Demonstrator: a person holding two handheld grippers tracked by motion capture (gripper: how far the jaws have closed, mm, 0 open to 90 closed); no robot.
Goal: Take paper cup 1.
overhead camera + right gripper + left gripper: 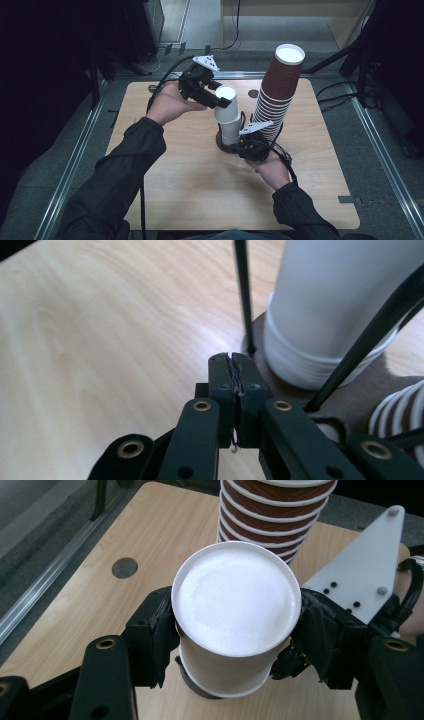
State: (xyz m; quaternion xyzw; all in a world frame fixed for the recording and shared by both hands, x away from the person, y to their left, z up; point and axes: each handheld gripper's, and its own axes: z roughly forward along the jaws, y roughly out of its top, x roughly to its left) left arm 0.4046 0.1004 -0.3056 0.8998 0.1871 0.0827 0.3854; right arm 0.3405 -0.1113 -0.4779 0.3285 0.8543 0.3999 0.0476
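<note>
A white paper cup (226, 106) (235, 600) stands upside down and slightly tilted, its lower part still over a short stack of white cups (231, 132) (330, 315). My left gripper (223, 102) (237, 642) is shut on it, with one pad on each side of the cup wall. The white stack rests on a dark round base (221, 145) (360, 400) with thin black upright rods (243, 295). My right gripper (236, 146) (233, 359) lies low beside that base, jaws pressed together with nothing between them. A tall leaning stack of brown cups (277, 85) (275, 510) rises just to the right.
The wooden table (175, 175) has two small round holes (253, 93) (124, 567) near its far edge. Metal rails (75, 160) run along both sides, and cables lie on the floor to the right. Bare wood lies in front of and to the left of the cups.
</note>
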